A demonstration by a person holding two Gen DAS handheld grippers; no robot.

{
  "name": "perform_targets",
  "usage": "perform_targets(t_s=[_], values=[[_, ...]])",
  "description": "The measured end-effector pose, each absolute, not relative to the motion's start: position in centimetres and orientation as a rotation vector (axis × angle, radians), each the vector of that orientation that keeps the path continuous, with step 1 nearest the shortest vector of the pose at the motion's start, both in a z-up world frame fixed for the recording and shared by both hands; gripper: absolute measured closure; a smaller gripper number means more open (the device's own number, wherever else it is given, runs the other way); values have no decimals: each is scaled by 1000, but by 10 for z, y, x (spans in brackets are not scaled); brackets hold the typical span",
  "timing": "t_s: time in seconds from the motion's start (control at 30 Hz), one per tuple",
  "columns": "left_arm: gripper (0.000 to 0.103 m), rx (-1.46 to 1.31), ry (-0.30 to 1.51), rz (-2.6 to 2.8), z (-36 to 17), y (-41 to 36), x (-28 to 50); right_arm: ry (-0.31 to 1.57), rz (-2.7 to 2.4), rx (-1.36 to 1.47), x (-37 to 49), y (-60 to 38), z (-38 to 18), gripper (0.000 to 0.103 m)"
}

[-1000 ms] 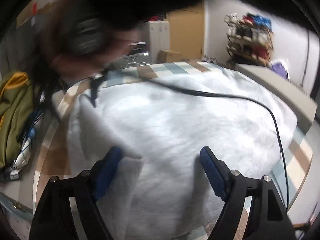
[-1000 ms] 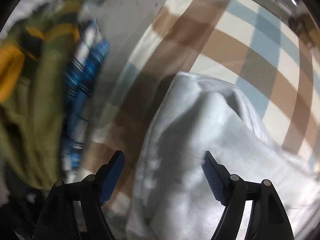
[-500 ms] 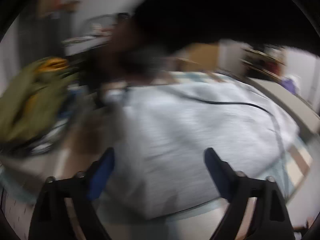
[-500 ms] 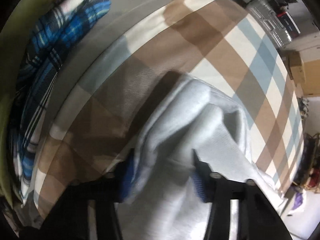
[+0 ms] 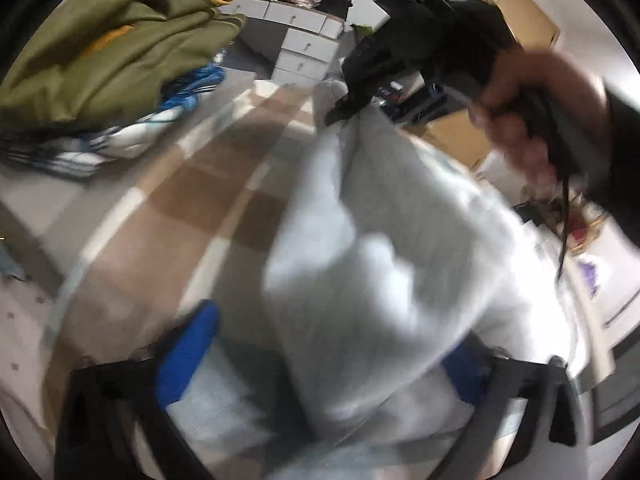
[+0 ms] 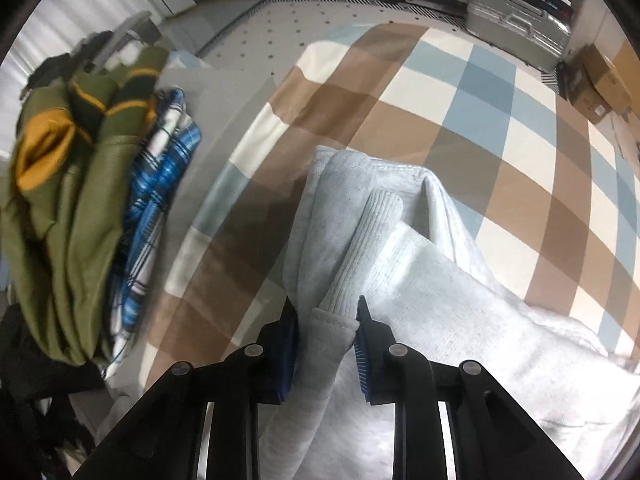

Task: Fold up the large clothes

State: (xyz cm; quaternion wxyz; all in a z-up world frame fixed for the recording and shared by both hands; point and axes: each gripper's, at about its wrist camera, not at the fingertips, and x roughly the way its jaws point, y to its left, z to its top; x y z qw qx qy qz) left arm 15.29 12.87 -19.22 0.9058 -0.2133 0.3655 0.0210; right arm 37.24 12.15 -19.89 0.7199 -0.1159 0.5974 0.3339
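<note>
A large pale grey sweatshirt (image 6: 460, 312) lies on a brown, blue and cream checked cloth (image 6: 460, 92). My right gripper (image 6: 326, 332) is shut on a bunched edge of the sweatshirt with a ribbed cuff (image 6: 368, 236) and lifts it. In the left wrist view the sweatshirt (image 5: 400, 248) hangs raised from the right gripper (image 5: 352, 104), held by a hand at the upper right. My left gripper (image 5: 328, 356) is open, its blue pads either side of the lower fold of the sweatshirt. That view is blurred.
A pile of olive and yellow clothes (image 6: 68, 184) with a blue plaid shirt (image 6: 160, 184) lies at the left edge of the cloth. A silver suitcase (image 6: 516, 20) and cardboard boxes (image 6: 604, 80) stand at the far side. White drawers (image 5: 300, 48) stand behind.
My right gripper has shut on the sweatshirt's edge and raised it. My left gripper has swung left and low, staying open.
</note>
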Motion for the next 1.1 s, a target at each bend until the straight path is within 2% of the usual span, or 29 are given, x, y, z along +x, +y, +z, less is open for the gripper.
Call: perform_targets(t_s=[0.03,0.07,0.1,0.13,0.2,0.3,0.53,0.67,0.8,0.93,1.0,1.1], values=[[43,-457,762,18,-191,130,158,1317,749,-239,372,115,-196,79],[60,-452,781,8,-190,130,162,1310,758,-218,373,109,-193,79],[68,-438,785,-8,-187,127,167,1303,764,-202,373,103,-191,80],[70,-431,770,-18,-185,126,168,1285,769,-186,373,96,-187,80],[82,-431,745,-30,-184,128,168,1254,766,-161,370,84,-183,81],[87,-462,732,-56,-182,141,173,1220,776,-140,372,79,-171,83],[89,-383,714,10,-163,164,176,1051,845,-130,365,112,-143,90],[94,-289,676,37,-122,176,178,920,988,-18,364,115,-96,91],[95,-142,650,10,-71,150,187,824,1033,41,363,94,-53,92],[95,-41,641,-53,-52,94,189,849,1028,192,382,37,-46,91],[95,-39,632,-64,-62,80,185,930,992,238,393,14,-58,83],[95,2,624,-48,-84,68,174,975,979,268,396,5,-67,83]])
